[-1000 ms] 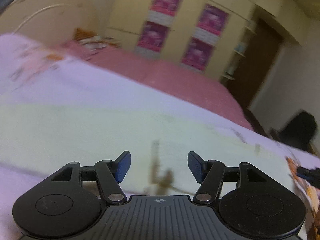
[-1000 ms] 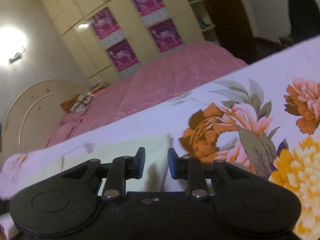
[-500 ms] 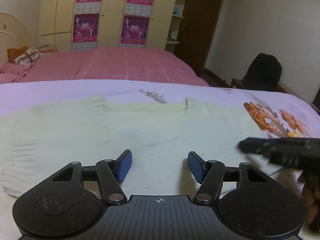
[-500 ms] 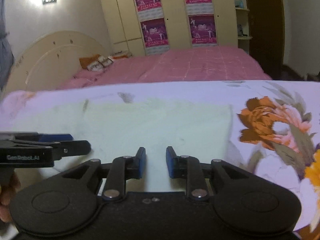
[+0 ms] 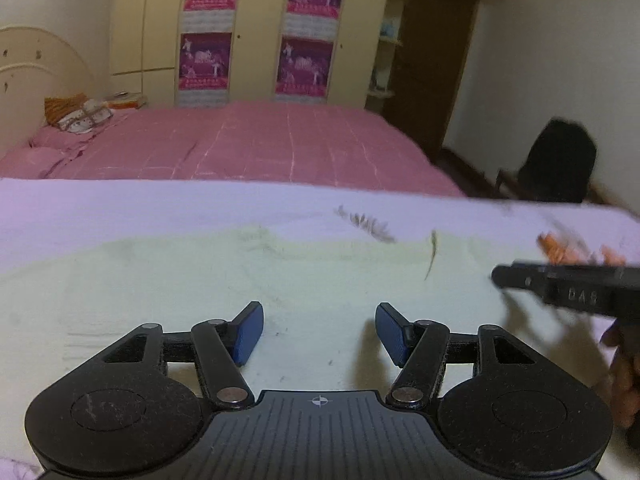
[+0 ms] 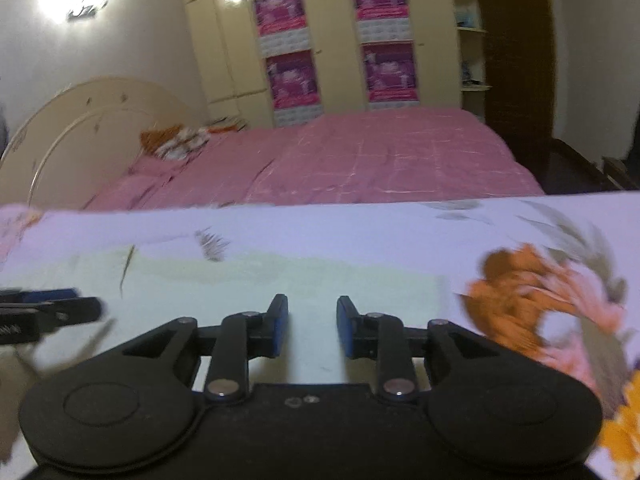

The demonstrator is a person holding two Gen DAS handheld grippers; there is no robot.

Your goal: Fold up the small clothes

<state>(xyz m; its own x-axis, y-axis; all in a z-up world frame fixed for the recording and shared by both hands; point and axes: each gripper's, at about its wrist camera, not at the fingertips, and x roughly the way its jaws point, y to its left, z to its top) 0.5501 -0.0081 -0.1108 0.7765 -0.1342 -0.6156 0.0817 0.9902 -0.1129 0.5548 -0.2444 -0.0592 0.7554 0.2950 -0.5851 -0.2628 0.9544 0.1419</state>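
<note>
Bedroom setting: a bed under a pink checked quilt [image 5: 256, 140], cream wardrobe doors with magenta posters [image 5: 260, 28] and a dark chair [image 5: 560, 164] stand behind the work surface. That surface is a lilac sheet with an orange flower print [image 6: 360, 232], spread level in the foreground.

The task item is a pale yellow-green knitted top [image 5: 200, 280]. It lies flat on the sheet, its neckline toward the far edge, spread across the width of both views. No fold is visible in it yet.

Gripper state:
- The left gripper [image 5: 319, 330] hovers just over the near part of the garment. Its jaws stand wide apart with nothing between the blue pads.
- The right gripper [image 6: 312, 330] hovers over the garment's right portion. Its jaws have just been opening, the gap is narrow, and only bare knit shows behind it. Nothing is held.
- Each gripper appears at the edge of the other's view, so the two sit side by side over the cloth.

Handling judgement:
- The knit looks soft, light and limp. It will probably drape and sag rather than hold a shape.
- It is not fragile, but a loose knit may stretch or bunch if dragged.
- Likely grip points are the hem corners or side seams, one per gripper, pinching a single edge so the panel lifts evenly.
- A shallow pinch may slip, while catching the sheet below would pull it up too.
</note>
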